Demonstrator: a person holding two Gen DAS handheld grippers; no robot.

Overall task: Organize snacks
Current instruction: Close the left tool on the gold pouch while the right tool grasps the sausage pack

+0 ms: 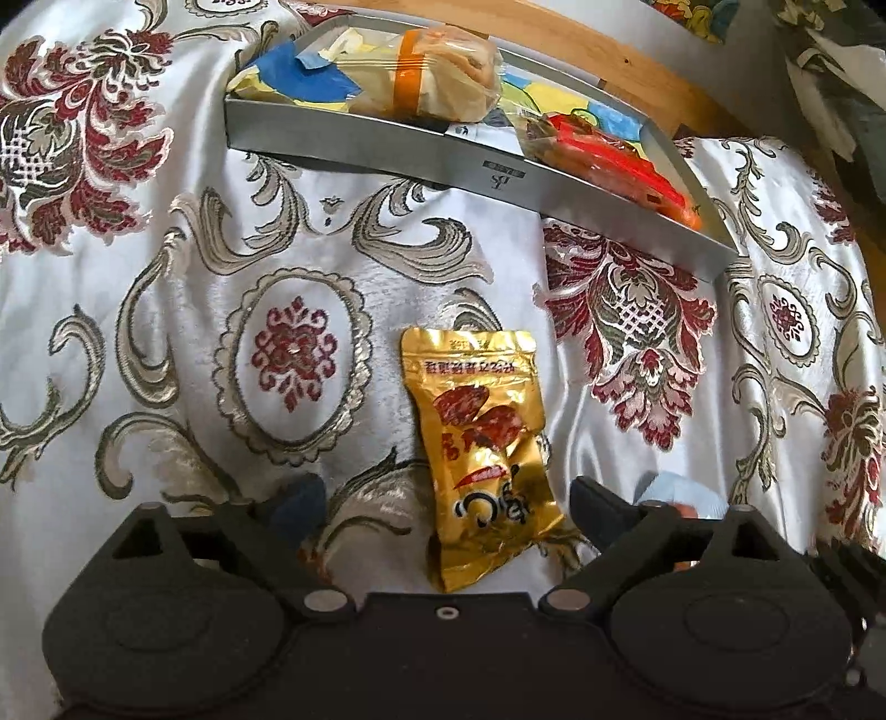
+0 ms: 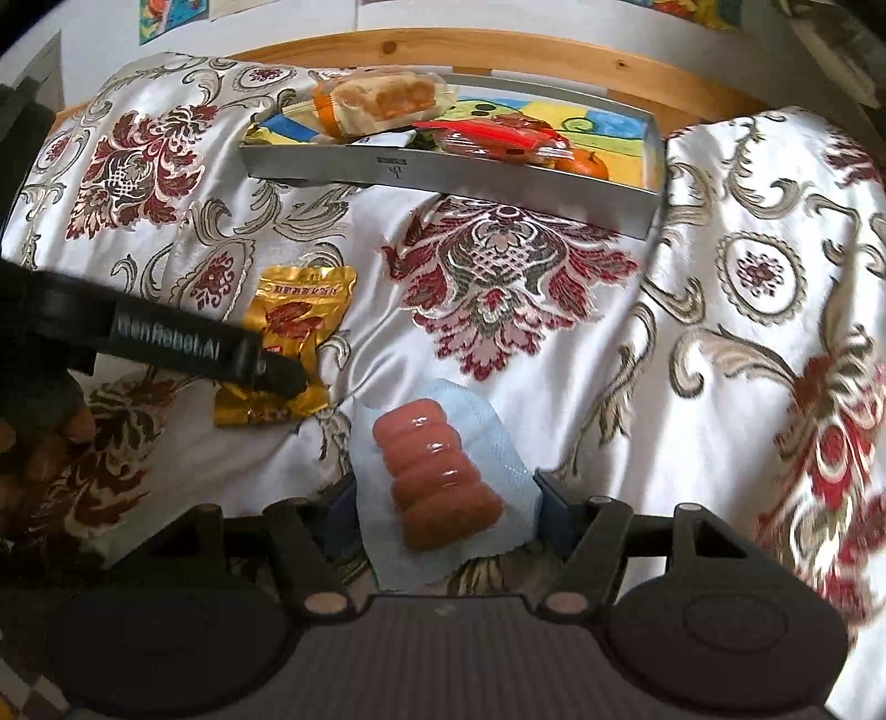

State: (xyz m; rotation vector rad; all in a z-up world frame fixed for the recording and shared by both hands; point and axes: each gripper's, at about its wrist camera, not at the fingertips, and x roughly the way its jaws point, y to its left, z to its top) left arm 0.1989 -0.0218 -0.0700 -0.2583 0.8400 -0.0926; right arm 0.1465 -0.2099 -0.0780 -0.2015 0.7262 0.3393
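A gold snack packet (image 1: 483,450) lies on the patterned cloth between the open fingers of my left gripper (image 1: 443,507); the jaws stand wide on either side and do not squeeze it. In the right wrist view the gold packet (image 2: 293,327) shows at the left with the left gripper's finger (image 2: 277,374) over it. My right gripper (image 2: 443,512) has its jaws against the sides of a light-blue pack of small sausages (image 2: 437,476). A grey tray (image 1: 487,166) at the back holds a wrapped bun (image 1: 443,75) and a red packet (image 1: 614,160). The tray also shows in the right wrist view (image 2: 454,177).
The white cloth (image 1: 166,360) with red and gold patterns covers the surface in folds. A wooden edge (image 2: 498,50) runs behind the tray, with a wall and pictures beyond. A ridge of cloth (image 2: 747,277) rises to the right of the tray.
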